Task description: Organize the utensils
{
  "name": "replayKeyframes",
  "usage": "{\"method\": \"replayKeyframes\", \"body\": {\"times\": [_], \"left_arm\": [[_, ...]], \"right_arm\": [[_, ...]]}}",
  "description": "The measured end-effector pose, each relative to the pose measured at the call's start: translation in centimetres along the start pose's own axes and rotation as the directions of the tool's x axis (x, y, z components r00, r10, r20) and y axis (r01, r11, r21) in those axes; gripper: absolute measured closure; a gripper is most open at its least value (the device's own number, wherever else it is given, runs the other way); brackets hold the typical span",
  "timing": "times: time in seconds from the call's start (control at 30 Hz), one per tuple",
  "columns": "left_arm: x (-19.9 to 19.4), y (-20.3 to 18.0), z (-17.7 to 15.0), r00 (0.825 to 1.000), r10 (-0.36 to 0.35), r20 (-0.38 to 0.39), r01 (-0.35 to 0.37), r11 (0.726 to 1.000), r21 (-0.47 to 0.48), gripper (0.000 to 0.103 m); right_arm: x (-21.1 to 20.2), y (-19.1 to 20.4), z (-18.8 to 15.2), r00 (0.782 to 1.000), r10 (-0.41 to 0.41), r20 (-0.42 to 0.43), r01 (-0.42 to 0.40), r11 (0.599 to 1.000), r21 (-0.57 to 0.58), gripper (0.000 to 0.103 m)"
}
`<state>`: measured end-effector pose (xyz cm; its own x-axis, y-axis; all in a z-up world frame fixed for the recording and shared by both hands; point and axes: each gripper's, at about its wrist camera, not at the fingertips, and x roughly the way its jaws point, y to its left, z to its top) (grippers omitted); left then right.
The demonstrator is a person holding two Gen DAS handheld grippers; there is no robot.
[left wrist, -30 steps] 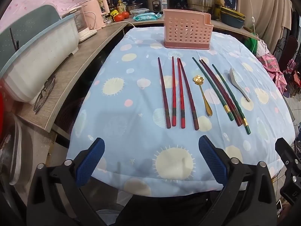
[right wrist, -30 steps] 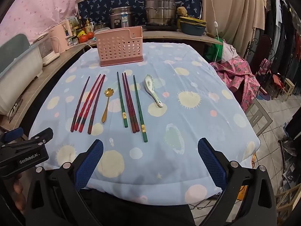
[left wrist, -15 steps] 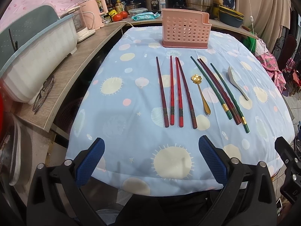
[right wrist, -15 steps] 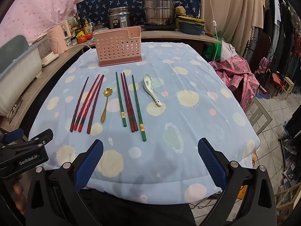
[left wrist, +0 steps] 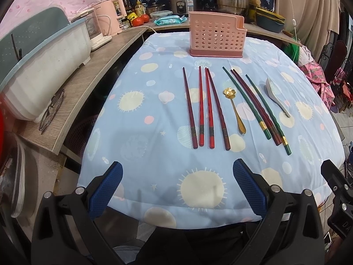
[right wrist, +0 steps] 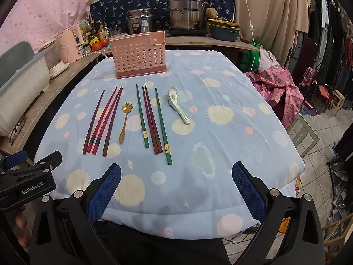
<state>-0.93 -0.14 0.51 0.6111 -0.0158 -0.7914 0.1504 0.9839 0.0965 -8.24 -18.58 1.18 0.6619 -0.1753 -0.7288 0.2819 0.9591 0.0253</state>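
Note:
A pink perforated utensil holder (left wrist: 217, 38) (right wrist: 139, 55) stands at the far end of the blue dotted tablecloth (left wrist: 141, 137). In front of it lie several red and dark red chopsticks (left wrist: 206, 108) (right wrist: 102, 121), a gold flower spoon (left wrist: 235, 110) (right wrist: 124, 121), several green and dark red chopsticks (left wrist: 257, 107) (right wrist: 152, 119), and a white ceramic spoon (left wrist: 275, 96) (right wrist: 177, 103). My left gripper (left wrist: 176, 190) is open and empty over the near table edge. My right gripper (right wrist: 176, 190) is open and empty beside it.
A wooden counter (left wrist: 77, 92) runs along the left with a white tub (left wrist: 44, 66), glasses (left wrist: 51, 112) and a pink appliance (left wrist: 110, 15). Steel pots (right wrist: 185, 15) stand behind the table. A pink cloth (right wrist: 275, 84) and chairs are to the right.
Both views have shifted slightly: the utensils and holder appear a little higher in frame. Nothing on the table has moved, and both grippers stay open.

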Motion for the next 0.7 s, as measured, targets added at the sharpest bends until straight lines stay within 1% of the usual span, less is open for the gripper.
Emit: {"method": "replayKeyframes", "body": {"times": [0.7], "left_arm": [[-0.47, -0.03, -0.03, 1.000, -0.006, 0.007, 0.006, 1.000, 0.001, 0.008]], "right_arm": [[-0.86, 0.18, -0.06, 1.000, -0.007, 0.015, 0.007, 1.000, -0.001, 0.007]]}}
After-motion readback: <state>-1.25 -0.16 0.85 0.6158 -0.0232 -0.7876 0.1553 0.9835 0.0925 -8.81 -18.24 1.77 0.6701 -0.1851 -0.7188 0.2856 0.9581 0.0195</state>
